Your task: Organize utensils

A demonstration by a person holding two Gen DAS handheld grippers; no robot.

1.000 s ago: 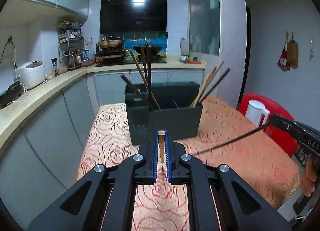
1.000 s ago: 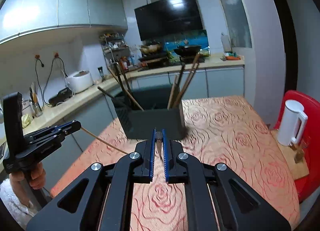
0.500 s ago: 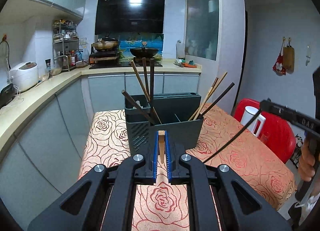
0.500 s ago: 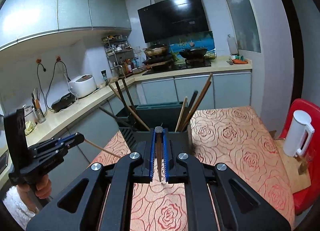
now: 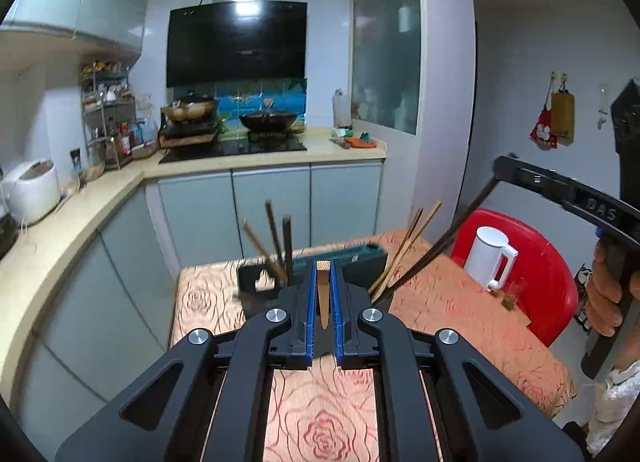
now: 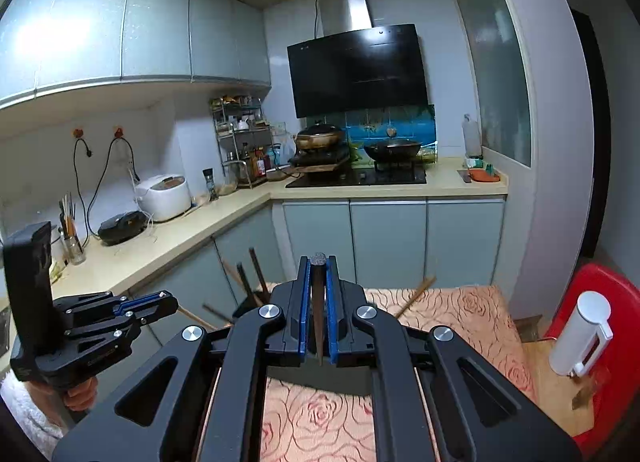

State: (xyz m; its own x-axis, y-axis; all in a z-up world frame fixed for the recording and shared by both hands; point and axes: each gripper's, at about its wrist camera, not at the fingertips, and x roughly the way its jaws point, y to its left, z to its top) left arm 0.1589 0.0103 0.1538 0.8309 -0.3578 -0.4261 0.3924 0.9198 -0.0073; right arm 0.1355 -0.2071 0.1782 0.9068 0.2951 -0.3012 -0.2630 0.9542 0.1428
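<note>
In the left wrist view my left gripper [image 5: 323, 264] is shut on a light wooden chopstick [image 5: 323, 298]. Behind its fingers stands the dark utensil holder [image 5: 256, 290], largely hidden, with several chopsticks [image 5: 276, 238] leaning out of it. At the right a hand holds my right gripper [image 5: 500, 163], and its dark chopstick [image 5: 440, 246] slants down toward the holder's right end. In the right wrist view my right gripper [image 6: 318, 260] is shut on that dark chopstick [image 6: 318, 310]. My left gripper [image 6: 170, 302] shows at the left with the light chopstick [image 6: 196, 316] sticking out.
The holder stands on a table with a rose-patterned cloth [image 5: 460, 310]. A white kettle [image 5: 490, 258] sits on a red chair [image 5: 548, 262] to the right. A kitchen counter [image 5: 60, 222] with a rice cooker [image 5: 32, 190] runs along the left and back.
Both grippers have risen with their chopsticks still held. The holder has dropped lower in both views and is now mostly hidden behind the fingers.
</note>
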